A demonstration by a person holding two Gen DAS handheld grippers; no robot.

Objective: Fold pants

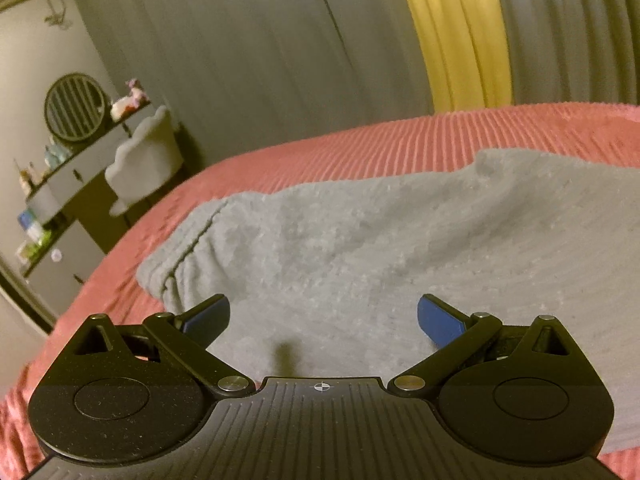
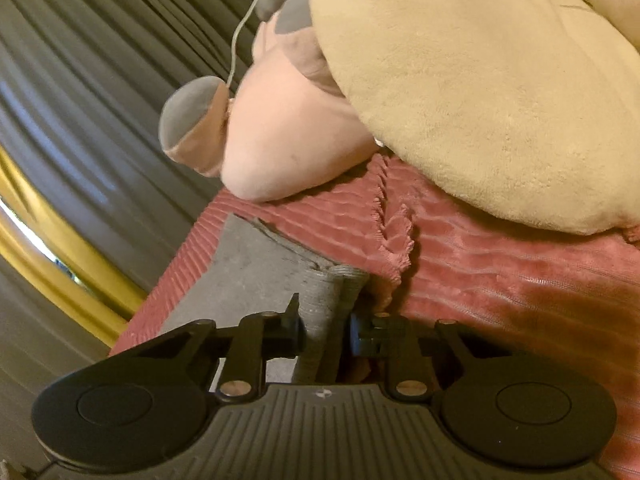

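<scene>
Left wrist, left gripper [image 1: 323, 318] jaws apart over pants [image 1: 360, 240], right gripper [image 2: 325, 330] clamping cuff.

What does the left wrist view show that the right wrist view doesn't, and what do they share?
Left wrist only: the left tongs open above the spread grey knit pants, plus a grey dressing table with a round mirror.

Right wrist only: the right tongs shut on a ribbed grey cuff, a pink plush toy and a cream plush cushion.

Both: the pants, the ribbed red bedspread, grey curtains with a yellow strip.
</scene>
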